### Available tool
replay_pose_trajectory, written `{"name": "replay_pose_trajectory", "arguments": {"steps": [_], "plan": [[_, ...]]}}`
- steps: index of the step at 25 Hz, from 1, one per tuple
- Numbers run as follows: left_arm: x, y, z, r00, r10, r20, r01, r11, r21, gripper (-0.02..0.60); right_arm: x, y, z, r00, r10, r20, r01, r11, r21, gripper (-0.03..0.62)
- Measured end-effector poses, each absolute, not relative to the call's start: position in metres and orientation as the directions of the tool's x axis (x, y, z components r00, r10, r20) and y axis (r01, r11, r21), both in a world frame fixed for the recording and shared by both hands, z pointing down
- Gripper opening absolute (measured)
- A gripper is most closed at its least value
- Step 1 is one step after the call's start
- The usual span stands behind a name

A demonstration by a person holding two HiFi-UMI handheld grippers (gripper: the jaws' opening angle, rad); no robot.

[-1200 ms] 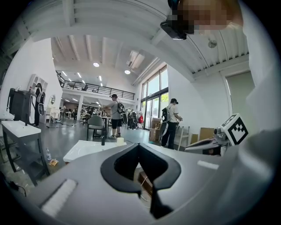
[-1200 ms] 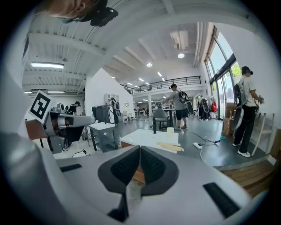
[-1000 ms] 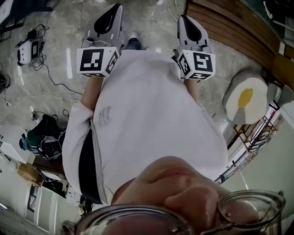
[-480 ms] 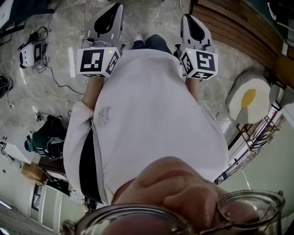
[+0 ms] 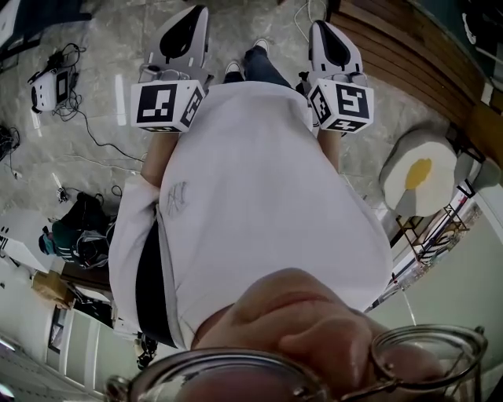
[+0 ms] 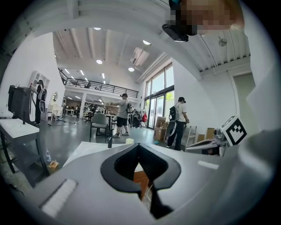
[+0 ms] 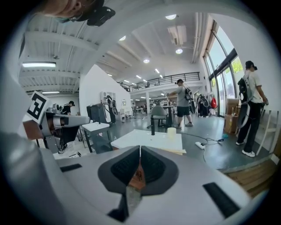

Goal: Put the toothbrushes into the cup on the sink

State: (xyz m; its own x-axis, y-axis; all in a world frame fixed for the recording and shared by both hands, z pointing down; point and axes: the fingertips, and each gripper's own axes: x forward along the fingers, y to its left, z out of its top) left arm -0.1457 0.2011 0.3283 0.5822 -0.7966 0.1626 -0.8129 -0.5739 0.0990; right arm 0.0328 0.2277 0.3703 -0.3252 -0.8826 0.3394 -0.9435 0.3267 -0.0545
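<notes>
Glossy marbled floor [image 5: 118, 31], matt plastic left gripper [image 6: 138, 145]

Seen from steeply above, a person in a white shirt [image 5: 251, 196] stands on a marbled grey floor [image 5: 102, 165]. The left hand-held gripper [image 5: 198, 14] and the right hand-held gripper [image 5: 318, 30] are level with each other on either side of the torso, pointing away from the body, nothing at their tips. A shoe [image 5: 230, 69] shows between them. Cables [image 5: 94, 137] trail at left near a black bag [image 5: 78, 232]. At right lies a fried-egg cushion [image 5: 416, 174] beside wooden planks [image 5: 393, 47].
</notes>
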Motion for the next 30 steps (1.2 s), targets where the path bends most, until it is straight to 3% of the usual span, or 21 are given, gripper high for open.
{"name": "replay_pose_trajectory", "arguments": {"steps": [15, 30], "plan": [[-0.076, 0.133, 0.318, 0.541, -0.832, 0.121, -0.841, -0.533, 0.095, 0.006, 0.108, 0.147, 0.363, -0.366, -0.879, 0.306, -0.930, 0.358, -0.084, 0.011], [-0.052, 0.092, 0.323, 0.561, -0.815, 0.146, -0.828, -0.555, 0.083, 0.006, 0.134, 0.116, 0.378, -0.346, -0.879, 0.328, -0.938, 0.322, -0.126, 0.011]]}}
